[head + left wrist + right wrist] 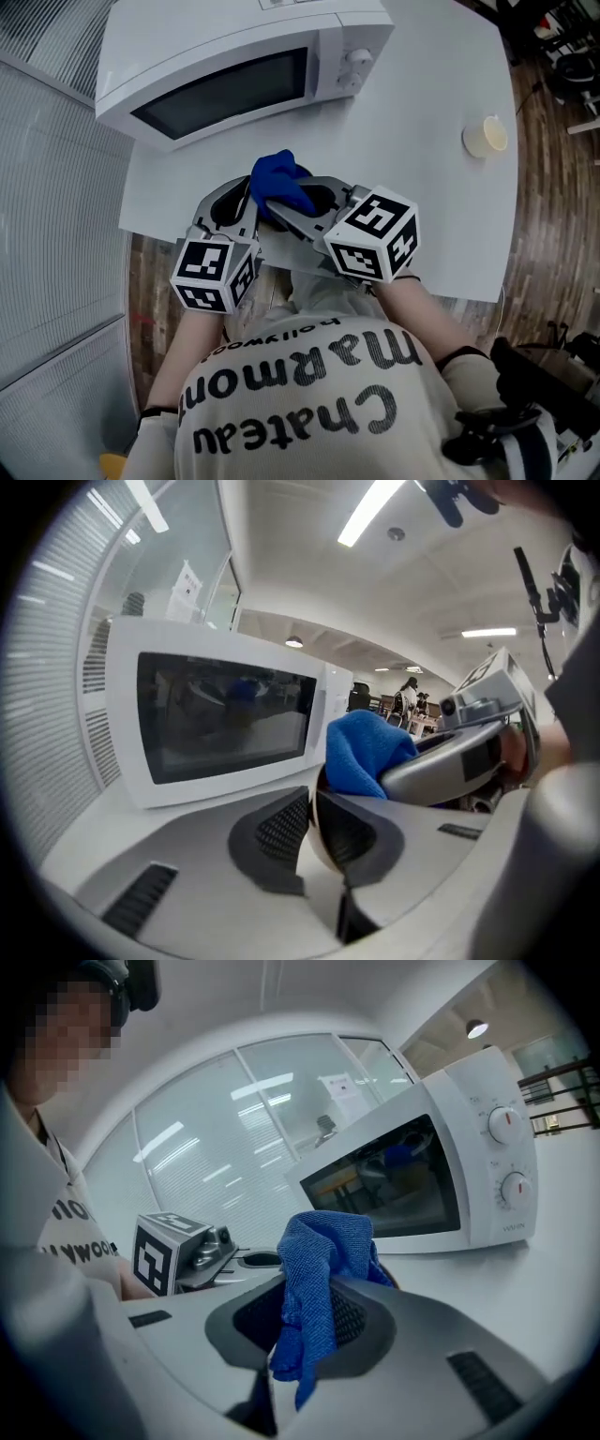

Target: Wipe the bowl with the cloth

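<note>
My left gripper (pixel 314 810) is shut on the thin rim of a pale bowl (pixel 317 851) with a dark inside, held on edge between the pads. In the head view the left gripper (pixel 246 194) sits at the table's front edge, jaws toward the microwave. A blue cloth (pixel 319 1269) is pinched in my right gripper (pixel 309 1293), its top bunched above the jaws and a tail hanging below. The right gripper (pixel 278 202) reaches in from the right and puts the cloth (pixel 279 180) against the bowl. Most of the bowl is hidden by the jaws and the cloth (pixel 364 754).
A white microwave (pixel 234 66) with its door shut stands at the back of the white table (pixel 422 187), just beyond both grippers. A small round pale cup (pixel 486 137) sits at the table's right side. Wooden floor lies to the right, and slatted panels to the left.
</note>
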Available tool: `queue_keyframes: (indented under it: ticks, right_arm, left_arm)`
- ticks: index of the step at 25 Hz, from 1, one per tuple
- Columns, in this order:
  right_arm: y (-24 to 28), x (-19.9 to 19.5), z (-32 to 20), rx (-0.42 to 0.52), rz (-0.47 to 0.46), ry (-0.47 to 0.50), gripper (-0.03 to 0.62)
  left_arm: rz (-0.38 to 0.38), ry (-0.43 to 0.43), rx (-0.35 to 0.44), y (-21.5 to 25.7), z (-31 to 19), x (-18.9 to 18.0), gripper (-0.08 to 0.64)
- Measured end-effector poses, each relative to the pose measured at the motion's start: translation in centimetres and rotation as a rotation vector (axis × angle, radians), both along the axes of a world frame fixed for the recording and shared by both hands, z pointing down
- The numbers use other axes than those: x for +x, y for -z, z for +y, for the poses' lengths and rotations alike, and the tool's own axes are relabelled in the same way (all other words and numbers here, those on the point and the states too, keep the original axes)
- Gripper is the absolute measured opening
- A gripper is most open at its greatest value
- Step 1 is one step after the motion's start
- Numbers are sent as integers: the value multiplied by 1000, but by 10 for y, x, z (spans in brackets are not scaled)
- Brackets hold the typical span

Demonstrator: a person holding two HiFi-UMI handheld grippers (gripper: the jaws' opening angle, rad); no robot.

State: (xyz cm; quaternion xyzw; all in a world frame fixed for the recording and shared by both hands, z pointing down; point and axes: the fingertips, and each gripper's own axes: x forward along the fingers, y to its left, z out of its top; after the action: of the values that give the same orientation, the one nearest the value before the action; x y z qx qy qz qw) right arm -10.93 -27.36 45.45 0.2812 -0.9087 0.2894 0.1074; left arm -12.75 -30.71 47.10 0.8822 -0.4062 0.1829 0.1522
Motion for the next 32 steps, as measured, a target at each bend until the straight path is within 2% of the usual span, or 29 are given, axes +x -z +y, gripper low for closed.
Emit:
queue_keyframes:
  ticks: [4,9,15,22,27,30,32]
  right_arm:
    - [4,-8,0,4,20,3,61]
    - [18,-9,1,-3,-9,-111,61]
    - [52,-8,-6,39,-32,-193,61]
    - [89,10,6,70,-160,-388,61]
    - [93,23,23,-1,-303,-488,61]
    - [94,20,39,-73,-393,-492,61]
    - [96,18,50,-75,-401,-488,61]
  left_arm:
    - [-101,-8,91,10,6,-7,8]
    - [-150,27,163,33,21,-13,8]
    - [-119,73,213,72,25,-17,20]
    - [-73,146,336,116,49,-14,34]
    - [-61,164,384,132,68,-16,44]
    - [-47,189,409,141,80,-23,48]
    - [-32,202,421,146,88,-28,47]
